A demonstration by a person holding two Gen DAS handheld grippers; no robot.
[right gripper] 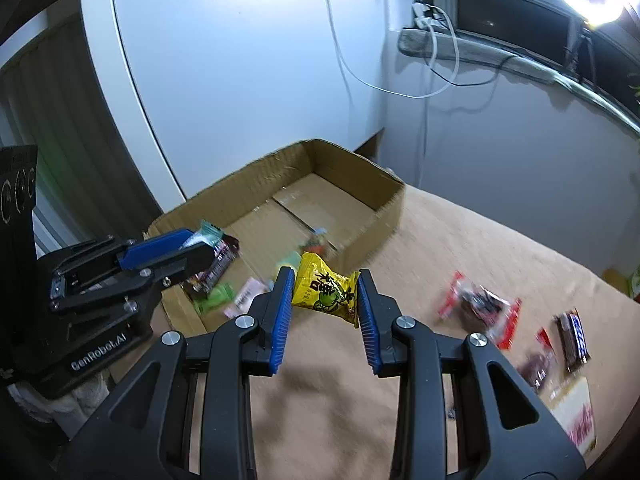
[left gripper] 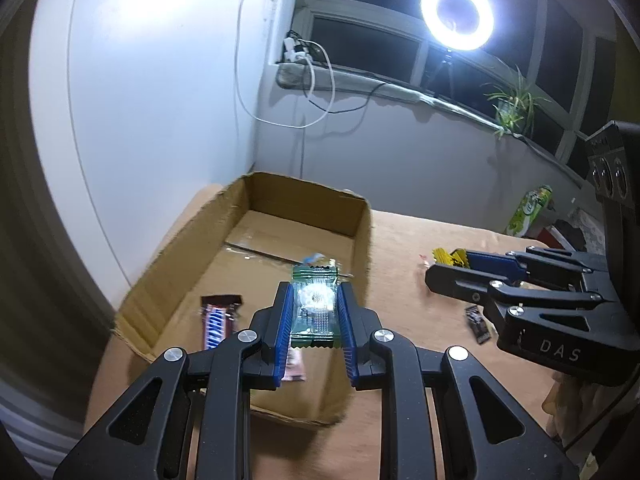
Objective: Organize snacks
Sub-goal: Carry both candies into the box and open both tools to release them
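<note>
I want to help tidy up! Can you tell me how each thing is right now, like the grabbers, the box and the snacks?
left gripper: shut on the green packet, above the box.
right gripper: shut on the yellow packet, beside the box.
cardboard box: open, a few snacks inside.
snack bar: lying in the box.
red packet: lying on the table.
ring light: on.

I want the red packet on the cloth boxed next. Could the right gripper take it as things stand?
Probably not yet: the right gripper is shut on a yellow packet, so its jaws are full. The red packet itself lies uncovered on the cloth.
</note>
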